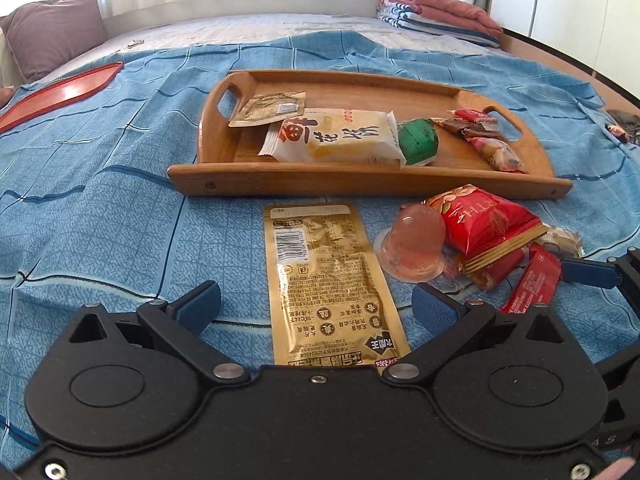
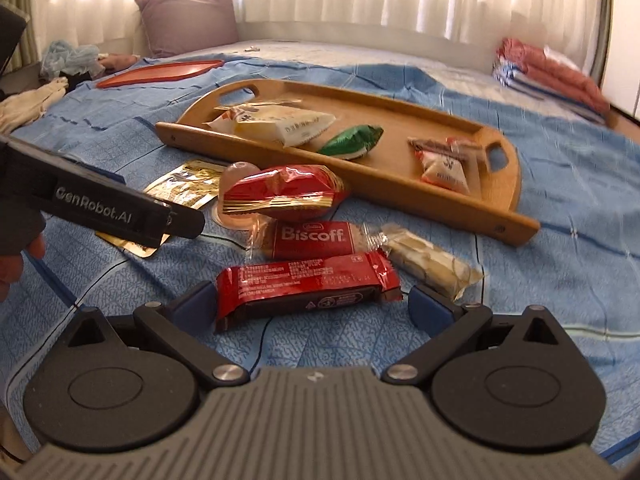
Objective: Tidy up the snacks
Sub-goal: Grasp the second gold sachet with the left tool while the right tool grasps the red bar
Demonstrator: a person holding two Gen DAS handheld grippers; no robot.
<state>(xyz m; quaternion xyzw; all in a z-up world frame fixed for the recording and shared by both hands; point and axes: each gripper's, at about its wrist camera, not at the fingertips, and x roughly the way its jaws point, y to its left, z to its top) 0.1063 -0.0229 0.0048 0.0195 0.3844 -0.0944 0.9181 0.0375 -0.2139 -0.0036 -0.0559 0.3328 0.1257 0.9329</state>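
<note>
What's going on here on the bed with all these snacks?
A person is sorting snacks onto a wooden tray on a blue bedspread. The left hand-held gripper is open around a gold foil pouch. The right hand-held gripper is open around a red bar wrapper. Neither is gripped yet. Several packets already lie in the tray; a jelly cup, a red bag and a Biscoff packet lie outside it.

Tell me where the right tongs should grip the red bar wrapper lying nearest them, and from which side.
Grip the red bar wrapper across its narrow width near the middle, coming down from above. It lies flat on the blue bedsheet, long axis crosswise between the open right tongs, which would need turning. This avoids the Biscoff pack behind it.
</note>
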